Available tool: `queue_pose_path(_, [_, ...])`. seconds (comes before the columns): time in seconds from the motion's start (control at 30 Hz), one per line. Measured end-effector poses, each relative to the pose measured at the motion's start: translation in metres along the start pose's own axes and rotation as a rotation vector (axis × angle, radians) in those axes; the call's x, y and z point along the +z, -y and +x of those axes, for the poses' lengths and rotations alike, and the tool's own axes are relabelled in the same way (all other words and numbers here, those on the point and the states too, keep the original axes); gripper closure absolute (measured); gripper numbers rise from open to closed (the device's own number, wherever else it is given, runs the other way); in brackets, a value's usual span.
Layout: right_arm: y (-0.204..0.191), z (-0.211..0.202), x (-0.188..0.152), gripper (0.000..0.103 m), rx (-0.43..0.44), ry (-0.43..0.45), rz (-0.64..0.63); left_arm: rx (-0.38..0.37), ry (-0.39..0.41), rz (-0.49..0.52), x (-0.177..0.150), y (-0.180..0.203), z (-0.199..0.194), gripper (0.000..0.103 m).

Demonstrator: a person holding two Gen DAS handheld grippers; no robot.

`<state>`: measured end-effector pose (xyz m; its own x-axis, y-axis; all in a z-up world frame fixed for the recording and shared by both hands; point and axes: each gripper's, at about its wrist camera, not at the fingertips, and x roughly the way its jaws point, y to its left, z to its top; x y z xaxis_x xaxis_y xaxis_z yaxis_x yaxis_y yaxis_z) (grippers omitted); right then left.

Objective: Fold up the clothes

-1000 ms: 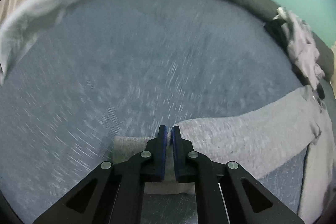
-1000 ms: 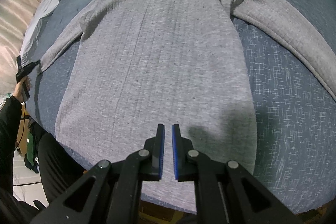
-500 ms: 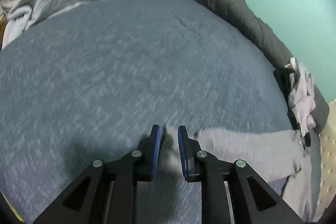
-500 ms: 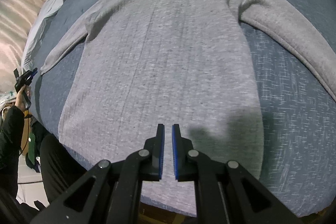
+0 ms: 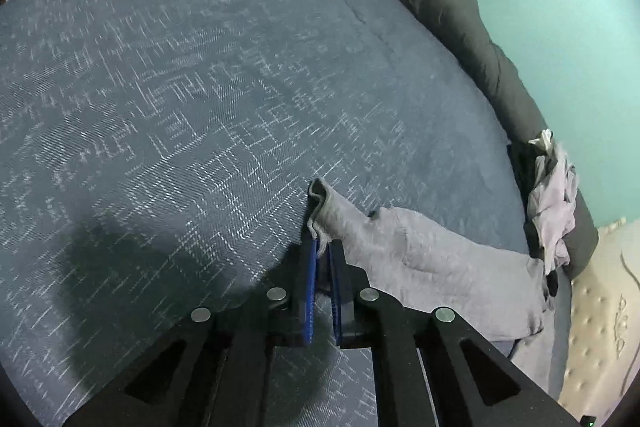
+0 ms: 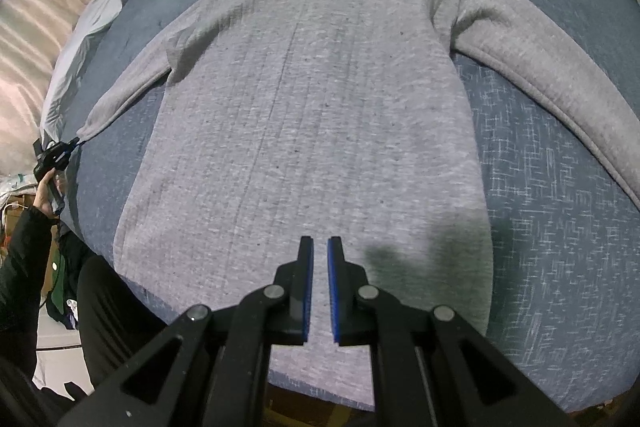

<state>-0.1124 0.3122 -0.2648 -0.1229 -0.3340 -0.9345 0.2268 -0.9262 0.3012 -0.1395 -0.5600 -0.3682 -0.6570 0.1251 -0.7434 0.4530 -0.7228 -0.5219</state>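
Sleeve-fold step – left tongs (image 5: 322, 247) closing on the sweater (image 6: 320, 115) cuff (image 5: 320, 211), right tongs (image 6: 320, 247) pressed together, empty – next, carry that cuff across the body.

A big bed (image 6: 560, 187) with a blue blanket is lying under the jaws. A gray sweater (image 6: 320, 107) is lying flat on it, ahead of the right jaws. A dark blanket (image 5: 460, 19) is sitting far past the left jaws.

Left tongs (image 5: 323, 247) closing on grey sweater cuff (image 5: 320, 211), sleeve trailing across blue bedspread (image 5: 200, 107)
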Motion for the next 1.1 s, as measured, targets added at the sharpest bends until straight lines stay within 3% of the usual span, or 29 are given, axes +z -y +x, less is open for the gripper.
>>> queue_pose_path(0.23, [-0.005,0.006,-0.002,0.096,0.014,-0.006,-0.013,0.032,-0.042,0.034,-0.010,-0.005,-0.010,0.097])
queue_pose_path(0.33, [-0.006,0.005,-0.002,0.096,0.018,-0.003,-0.012,0.050,-0.071,-0.018,-0.014,-0.019,0.005,0.097])
queue_pose_path(0.6, [-0.001,0.001,-0.004,0.097,0.012,0.003,-0.006,0.075,0.016,0.032,-0.004,0.002,-0.010,0.096])
queue_pose_path(0.67, [0.000,0.003,-0.004,0.096,0.014,0.002,-0.001,0.064,0.022,0.056,-0.001,0.008,-0.010,0.093])
queue_pose_path(0.73, [-0.002,0.005,-0.005,0.097,0.015,-0.002,-0.003,0.058,0.008,0.075,0.003,0.012,-0.006,0.079])
queue_pose_path(0.77, [-0.003,0.005,-0.005,0.097,0.016,-0.003,-0.005,0.056,0.002,0.082,0.005,0.015,-0.004,0.077])
queue_pose_path(1.1, [-0.003,0.010,-0.003,0.096,0.003,-0.015,-0.002,0.062,-0.025,0.126,0.018,0.042,0.050,0.072])
